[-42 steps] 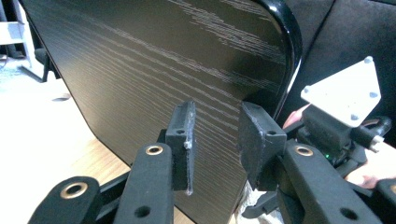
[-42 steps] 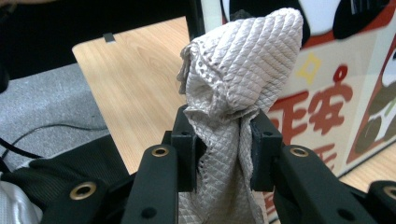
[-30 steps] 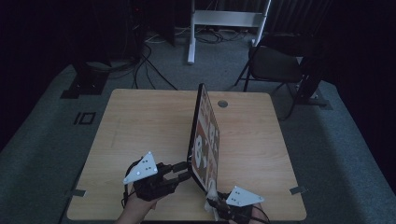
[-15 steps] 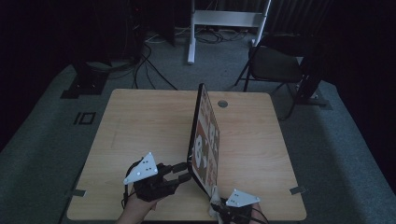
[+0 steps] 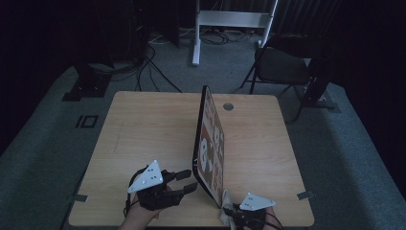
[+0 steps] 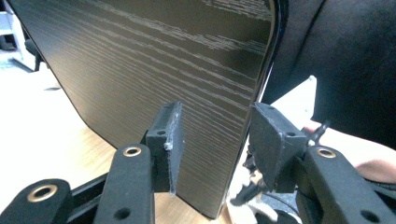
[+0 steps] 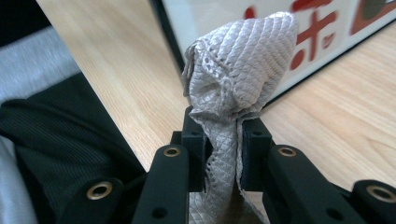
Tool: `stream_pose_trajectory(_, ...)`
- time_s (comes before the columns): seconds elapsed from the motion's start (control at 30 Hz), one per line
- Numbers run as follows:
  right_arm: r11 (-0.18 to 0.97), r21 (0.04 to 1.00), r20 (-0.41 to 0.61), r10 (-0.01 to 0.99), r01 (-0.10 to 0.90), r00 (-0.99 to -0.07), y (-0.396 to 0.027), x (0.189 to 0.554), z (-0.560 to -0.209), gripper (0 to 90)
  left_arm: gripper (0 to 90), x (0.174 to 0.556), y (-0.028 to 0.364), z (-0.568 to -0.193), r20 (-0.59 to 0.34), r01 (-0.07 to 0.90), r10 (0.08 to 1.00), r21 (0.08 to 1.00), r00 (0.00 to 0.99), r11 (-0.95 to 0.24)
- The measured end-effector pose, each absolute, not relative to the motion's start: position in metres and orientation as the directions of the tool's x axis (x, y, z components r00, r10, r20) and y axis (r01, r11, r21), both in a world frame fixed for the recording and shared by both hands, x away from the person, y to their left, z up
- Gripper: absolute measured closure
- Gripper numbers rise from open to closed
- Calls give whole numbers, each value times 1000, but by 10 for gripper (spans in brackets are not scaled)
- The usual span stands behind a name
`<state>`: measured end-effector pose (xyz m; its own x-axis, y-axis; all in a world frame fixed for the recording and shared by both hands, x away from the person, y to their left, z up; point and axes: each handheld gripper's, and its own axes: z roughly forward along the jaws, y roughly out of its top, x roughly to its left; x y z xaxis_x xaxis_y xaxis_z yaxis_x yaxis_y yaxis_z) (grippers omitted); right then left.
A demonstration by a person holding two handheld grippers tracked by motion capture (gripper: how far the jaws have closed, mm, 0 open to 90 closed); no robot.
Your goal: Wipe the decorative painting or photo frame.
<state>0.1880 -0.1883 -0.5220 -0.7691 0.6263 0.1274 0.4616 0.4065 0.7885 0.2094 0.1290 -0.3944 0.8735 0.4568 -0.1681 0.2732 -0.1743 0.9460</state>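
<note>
A flat board (image 5: 210, 143) stands on edge along the middle of the wooden table (image 5: 143, 129), its red-and-white printed face turned right. Its back (image 6: 163, 56) is dark woodgrain. My left gripper (image 5: 187, 180) is just left of the board's near lower corner. Its jaws (image 6: 215, 135) have just been opening, and the board's edge sits between the pads without being pressed. My right gripper (image 5: 230, 212), at the table's front edge, is shut on a grey textured cloth (image 7: 243, 60). The bunched cloth rises in front of the printed face (image 7: 327, 28).
A round cable hole (image 5: 228, 106) is at the table's far side, right of the board. Behind the table stand a dark chair (image 5: 282, 67) and a white stand (image 5: 230, 19), with cables on the floor. The person's dark sleeve (image 7: 56, 140) lies beside the right gripper.
The left jaws have spread wider and their tips have come off the board's near corner. The right gripper has sunk a little with the cloth, close to the board's near end.
</note>
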Motion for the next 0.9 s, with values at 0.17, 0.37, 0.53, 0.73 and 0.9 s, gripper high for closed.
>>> stream_pose_trajectory(0.17,346,814,129,675,466,-727,-204,192,-515,761,493,207,125,-393,-191,285,448,946,874,-152)
stream_pose_trajectory(0.37,277,853,121,719,442,-684,-215,199,-499,760,466,205,117,-393,-219,305,442,943,870,-131)
stream_pose_trajectory(0.53,229,900,97,725,371,-682,-216,206,-473,760,476,205,109,-395,-215,309,481,943,850,-124)
stream_pose_trajectory(0.73,181,955,53,678,236,-733,-203,214,-420,760,587,203,108,-396,-201,313,536,941,820,-126)
stream_pose_trajectory(0.9,113,987,24,615,118,-788,-182,218,-375,760,613,203,109,-397,-197,316,554,940,809,-127)
